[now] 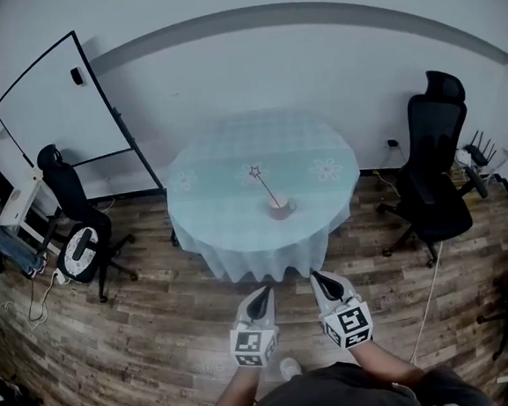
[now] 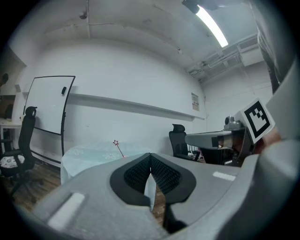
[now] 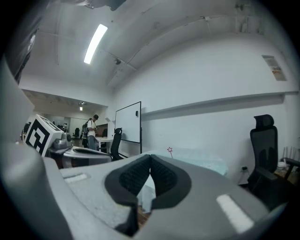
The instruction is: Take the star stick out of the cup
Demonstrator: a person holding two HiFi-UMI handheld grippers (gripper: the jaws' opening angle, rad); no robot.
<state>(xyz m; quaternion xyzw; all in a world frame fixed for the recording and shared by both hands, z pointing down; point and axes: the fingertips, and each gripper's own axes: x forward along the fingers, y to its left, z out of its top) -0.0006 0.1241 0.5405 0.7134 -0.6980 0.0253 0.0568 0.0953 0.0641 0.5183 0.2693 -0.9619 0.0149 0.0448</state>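
Pinkish cup [image 1: 279, 208] on the table [image 1: 229, 222] shows only in the head view, with the star stick [image 1: 263, 184] leaning out of it; the gripper views catch just the star above their jaws. Left gripper [image 1: 264, 294] and right gripper [image 1: 321, 278] are both pressed together on nothing, with the stick well ahead of the fingertips.

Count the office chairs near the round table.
2. One black chair stands left of the table, beside the whiteboard; the other chair stands right of it, near the wall. Dark shapes at the head view's edges could hide more.
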